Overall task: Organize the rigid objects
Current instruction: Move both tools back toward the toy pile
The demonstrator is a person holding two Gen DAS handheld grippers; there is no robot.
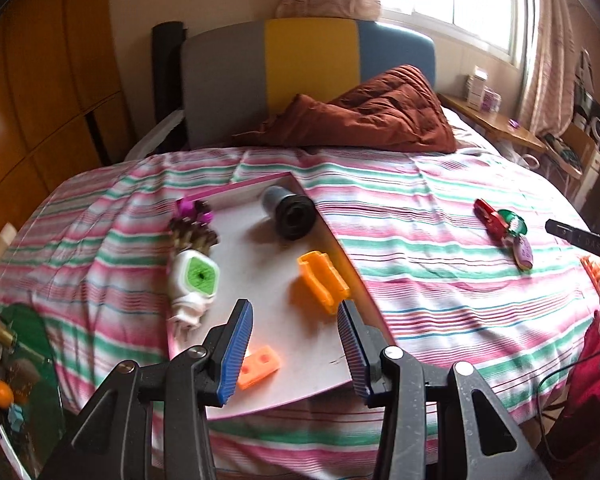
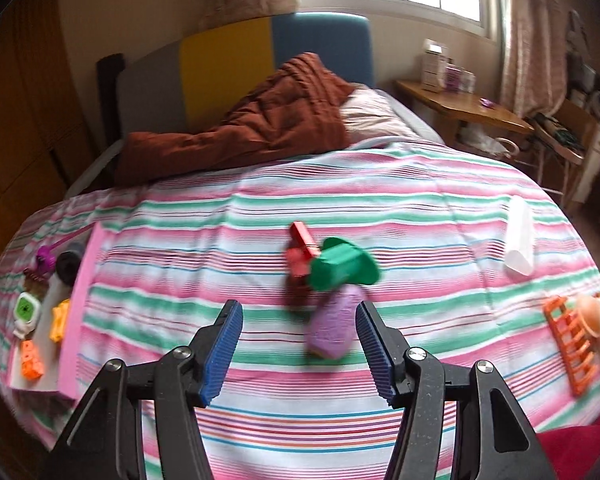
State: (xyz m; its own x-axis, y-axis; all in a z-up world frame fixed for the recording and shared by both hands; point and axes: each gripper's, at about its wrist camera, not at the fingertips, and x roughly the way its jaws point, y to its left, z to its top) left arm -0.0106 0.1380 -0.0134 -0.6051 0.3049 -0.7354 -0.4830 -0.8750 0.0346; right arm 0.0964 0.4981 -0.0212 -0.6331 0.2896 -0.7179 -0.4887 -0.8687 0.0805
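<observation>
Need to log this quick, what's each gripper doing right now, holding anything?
Left gripper: open, holding nothing, over the white board.
Right gripper: open, holding nothing, purple block just ahead.

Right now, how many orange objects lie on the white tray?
2: an orange bracket near the tray's right edge and a small orange block at its near end. More may be hidden behind the tongs.

Soft striped cloth bedsheet (image 2: 340, 184), matt plastic orange block (image 1: 323, 282), smooth white board (image 1: 260, 264), ribbed tool pads (image 1: 236, 344).
</observation>
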